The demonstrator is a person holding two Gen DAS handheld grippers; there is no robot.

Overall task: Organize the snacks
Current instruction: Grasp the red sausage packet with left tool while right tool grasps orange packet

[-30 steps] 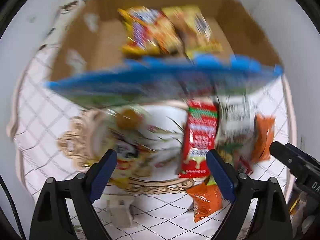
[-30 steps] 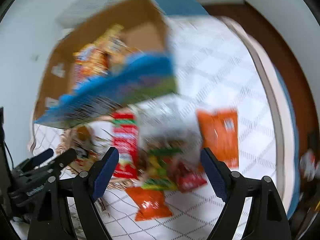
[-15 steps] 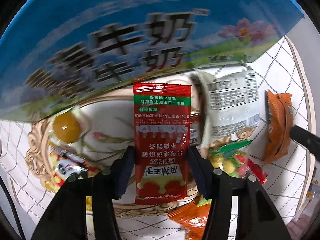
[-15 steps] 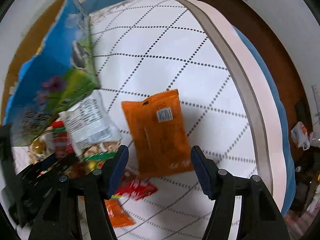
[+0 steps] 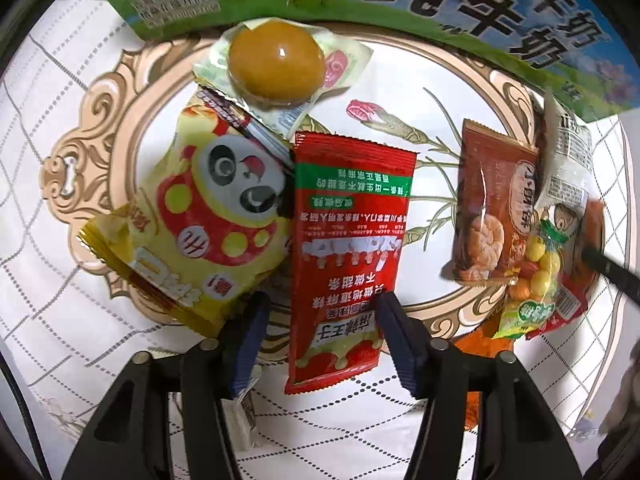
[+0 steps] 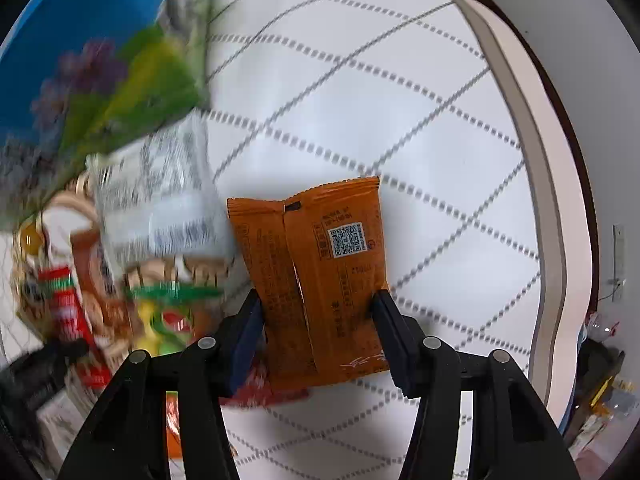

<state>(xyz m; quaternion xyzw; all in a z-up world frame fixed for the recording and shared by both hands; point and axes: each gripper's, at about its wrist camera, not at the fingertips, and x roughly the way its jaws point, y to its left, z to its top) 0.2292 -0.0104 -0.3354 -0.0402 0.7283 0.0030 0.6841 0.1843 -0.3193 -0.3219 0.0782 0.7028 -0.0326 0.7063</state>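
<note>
Both grippers dropped closer since earlier frames | L gripper (image 5: 320, 320) jaws reopened a bit, straddling red sachet (image 5: 344, 248) on tray (image 5: 100, 120), no squeeze seen | R gripper (image 6: 318, 316) jaws closing, touching orange packet (image 6: 316, 280) on quilt (image 6: 400, 100) | step: twin pick | next: clamp, lift.

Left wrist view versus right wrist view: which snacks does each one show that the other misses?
Only the left wrist view shows the yellow panda packet clearly and the left tongs astride the red sachet.

Only the right wrist view shows the orange packet whole, QR code up, between the right tongs.

Both show the ornate tray, the yolk-coloured jelly, the red sachet and the milk carton, blurred in the right view.
</note>
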